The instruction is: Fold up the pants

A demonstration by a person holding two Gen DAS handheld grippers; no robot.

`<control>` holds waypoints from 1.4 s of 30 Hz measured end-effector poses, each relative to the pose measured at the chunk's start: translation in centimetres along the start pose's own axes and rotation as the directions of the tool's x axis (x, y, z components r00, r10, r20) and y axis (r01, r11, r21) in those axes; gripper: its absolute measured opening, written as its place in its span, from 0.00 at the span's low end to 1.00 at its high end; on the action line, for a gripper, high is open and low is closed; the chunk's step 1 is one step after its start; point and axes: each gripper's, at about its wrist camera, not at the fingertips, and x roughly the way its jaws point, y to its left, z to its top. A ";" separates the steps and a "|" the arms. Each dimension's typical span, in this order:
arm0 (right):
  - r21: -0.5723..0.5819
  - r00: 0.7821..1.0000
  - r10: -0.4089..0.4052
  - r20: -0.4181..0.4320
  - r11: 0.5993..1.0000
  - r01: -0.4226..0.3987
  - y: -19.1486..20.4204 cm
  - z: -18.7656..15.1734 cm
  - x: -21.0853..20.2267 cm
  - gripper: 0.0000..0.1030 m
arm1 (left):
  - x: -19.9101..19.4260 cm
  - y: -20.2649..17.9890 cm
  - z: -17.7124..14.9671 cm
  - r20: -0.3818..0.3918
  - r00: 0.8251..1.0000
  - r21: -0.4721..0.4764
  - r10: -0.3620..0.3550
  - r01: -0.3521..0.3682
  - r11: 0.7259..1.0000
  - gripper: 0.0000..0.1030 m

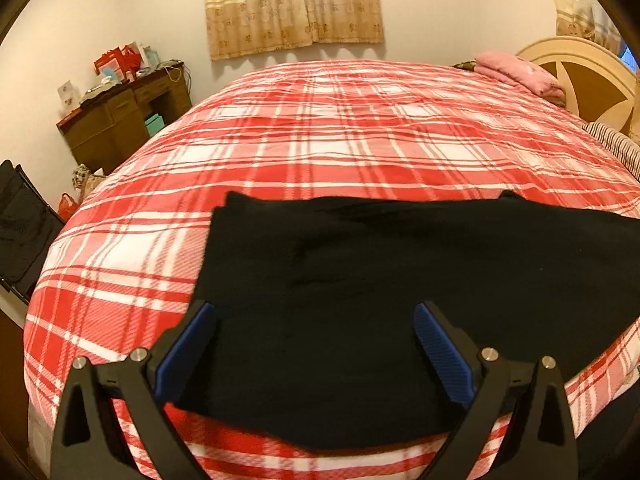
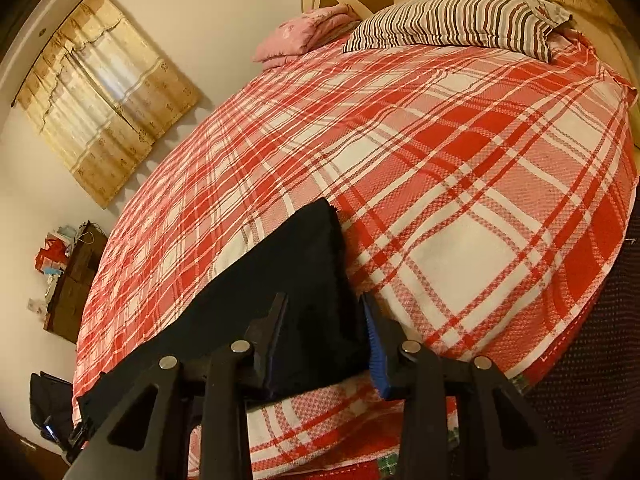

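- Left wrist view: I see the black pants [image 1: 360, 280] lying flat along the near edge of the bed [image 1: 320, 128], folded into a wide dark band on the red plaid cover.
- My left gripper [image 1: 316, 320] hangs over their left end, jaws spread wide, blue pads [image 1: 440, 352] clear of the cloth as far as I can tell.
- A pink blanket [image 1: 516, 70] sits at the far right corner; a brown desk [image 1: 124, 116] stands beyond the left edge.
- Right wrist view: my right gripper [image 2: 324, 320] has its jaws apart, straddling the pants' [image 2: 280, 288] right end near the bed's [image 2: 460, 160] front edge.
- A striped pillow [image 2: 452, 20] lies at the head.
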 end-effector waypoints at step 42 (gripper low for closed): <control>-0.416 0.885 0.395 -0.247 0.782 -0.465 26.8 -10.2 5.6 0.10 | -1.7 0.2 0.1 0.041 0.989 -0.015 -0.139 0.140 0.990 1.00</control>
